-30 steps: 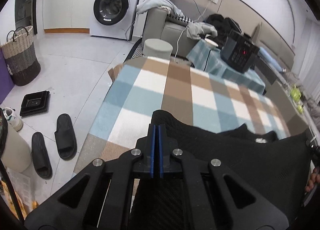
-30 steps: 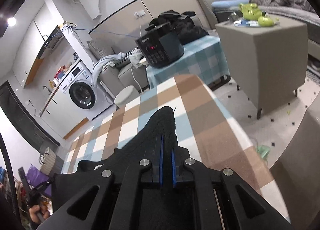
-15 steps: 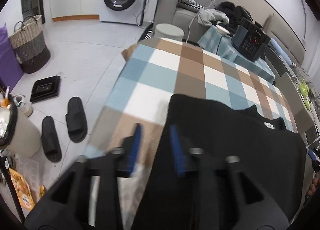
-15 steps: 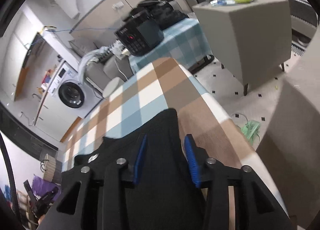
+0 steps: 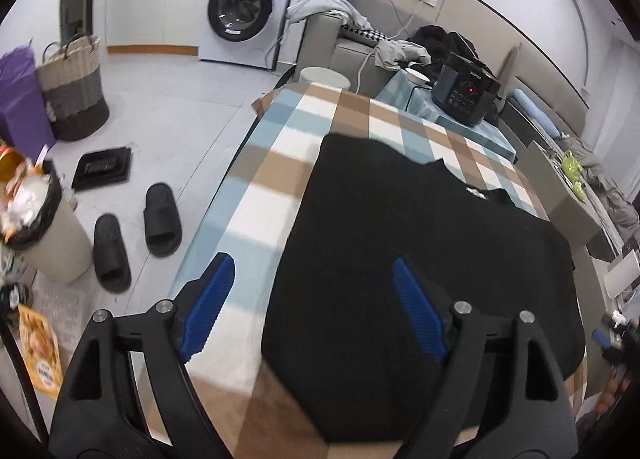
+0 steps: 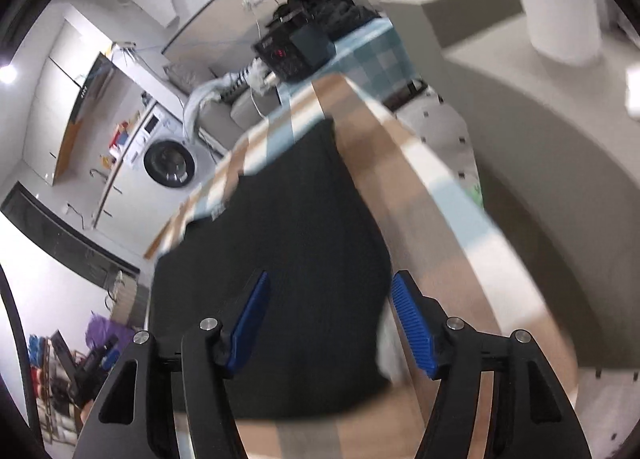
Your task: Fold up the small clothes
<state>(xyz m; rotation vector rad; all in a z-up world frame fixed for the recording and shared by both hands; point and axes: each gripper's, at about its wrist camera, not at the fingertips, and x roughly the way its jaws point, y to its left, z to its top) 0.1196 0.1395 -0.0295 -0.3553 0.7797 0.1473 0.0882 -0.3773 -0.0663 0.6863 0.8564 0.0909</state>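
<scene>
A garment (image 5: 420, 251) lies on the table (image 5: 256, 195), slippers (image 5: 136, 227) left.

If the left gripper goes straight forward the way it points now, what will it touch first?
Most likely the black garment lying flat on the checked tablecloth. The left gripper, its jaws opening and nothing between them, points down at the garment's left part. Depth is unclear, so it may land near that edge.
</scene>
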